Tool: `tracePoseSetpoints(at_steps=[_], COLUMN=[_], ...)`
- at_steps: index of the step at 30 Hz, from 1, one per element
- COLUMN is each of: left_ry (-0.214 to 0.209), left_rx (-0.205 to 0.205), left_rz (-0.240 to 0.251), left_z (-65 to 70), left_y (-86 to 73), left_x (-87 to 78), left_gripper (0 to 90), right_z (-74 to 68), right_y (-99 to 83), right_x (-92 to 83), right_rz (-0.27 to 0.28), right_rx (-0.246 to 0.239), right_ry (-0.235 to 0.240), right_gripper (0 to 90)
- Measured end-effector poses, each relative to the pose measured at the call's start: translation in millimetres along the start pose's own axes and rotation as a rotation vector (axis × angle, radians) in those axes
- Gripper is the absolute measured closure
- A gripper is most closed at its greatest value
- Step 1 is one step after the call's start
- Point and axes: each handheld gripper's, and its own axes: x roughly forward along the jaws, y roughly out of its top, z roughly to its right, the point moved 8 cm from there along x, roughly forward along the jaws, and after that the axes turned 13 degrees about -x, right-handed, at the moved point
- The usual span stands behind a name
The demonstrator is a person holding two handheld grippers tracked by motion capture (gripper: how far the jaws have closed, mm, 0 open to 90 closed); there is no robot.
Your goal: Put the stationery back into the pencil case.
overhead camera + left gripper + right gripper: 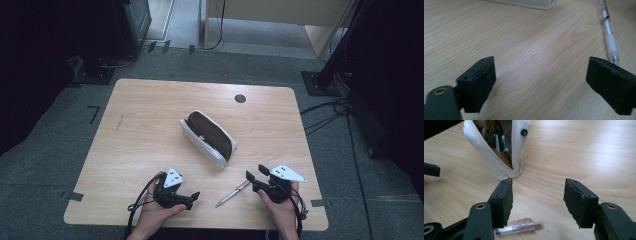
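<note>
Left gripper point(192, 196): held in the person's left hand point(155, 212) near the front edge of the wooden table point(145, 130), lying low and pointing toward the right. In the left gripper view its jaws stand wide apart with nothing between them but bare tabletop; no pad presses on anything. Pen point(232, 194): it lies flat on the table between the two grippers, just beyond the left gripper's tips and to their right side, apart from them; in the left gripper view the pen point(610, 40) runs away from the right-hand jaw, its metal tip nearest that jaw, and whether tip and jaw touch cannot be told. Pencil case point(209, 138): white outside, brown inside, unzipped and gaping, it rests farther out on the table beyond both grippers, well apart from the left one and nearer the right one. Right gripper point(254, 177): held in the person's right hand point(280, 207), pointing toward the pencil case. In the right gripper view its jaws stand partly open, holding nothing; the pen point(520, 227) lies low beneath and just beside the left-hand jaw, not between the pads, while the pencil case point(496, 162) sits close ahead of that same jaw, its open mouth showing contents too dim to identify.
</note>
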Motion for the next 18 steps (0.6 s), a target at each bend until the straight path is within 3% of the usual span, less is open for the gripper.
tracePoseSetpoints(at_steps=[7,13,18], left_ry=[-0.067,-0.124,-0.139], left_rx=[0.032,0.091,0.141], left_rz=[-0.036,-0.070,-0.096], left_z=[19.8,40.9,58.1], left_y=[-4.2,-8.4,-12.1], left_x=[11.3,18.5,26.5], left_gripper=[15.9,21.8,25.8], right_z=[-1.3,-4.0,-7.7], right_y=[-17.4,-27.4,-32.3], right_x=[-0.9,3.9,10.0], right_rz=[-0.039,-0.082,-0.125], right_rx=[0.026,0.013,-0.009], right_ry=[0.010,0.019,0.027], right_gripper=[40.5,39.3,38.6])
